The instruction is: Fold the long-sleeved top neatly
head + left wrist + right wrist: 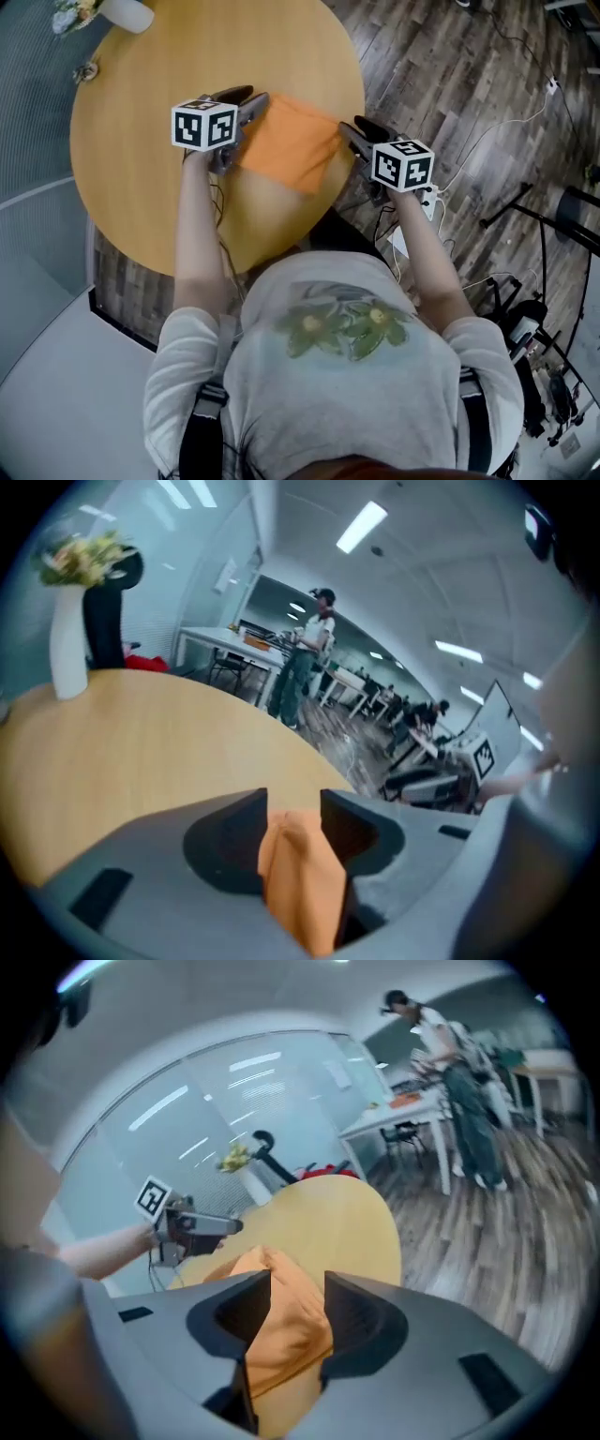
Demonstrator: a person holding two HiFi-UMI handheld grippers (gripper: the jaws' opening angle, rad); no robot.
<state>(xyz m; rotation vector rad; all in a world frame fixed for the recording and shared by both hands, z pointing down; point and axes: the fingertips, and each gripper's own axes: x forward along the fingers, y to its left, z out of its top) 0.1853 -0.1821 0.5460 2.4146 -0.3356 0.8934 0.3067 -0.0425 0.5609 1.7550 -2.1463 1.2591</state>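
Two grippers low at the table's near side, neither clenched: left gripper (251,101) and right gripper (353,128), jaws parted, a ridge of orange cloth loose in each gap. Flank the long-sleeved top (291,141), folded small, flat on the round wooden table (159,178) close to its right rim. Cover the top's side edges. Farther back, at the table's far edge: white vase (127,13) with flowers. Beyond, standing person (302,658) among desks.

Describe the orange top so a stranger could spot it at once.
On the round light wooden table, near the edge closest to the person, lies a folded orange cloth top, flanked by the left gripper and right gripper. It is the only orange thing there.
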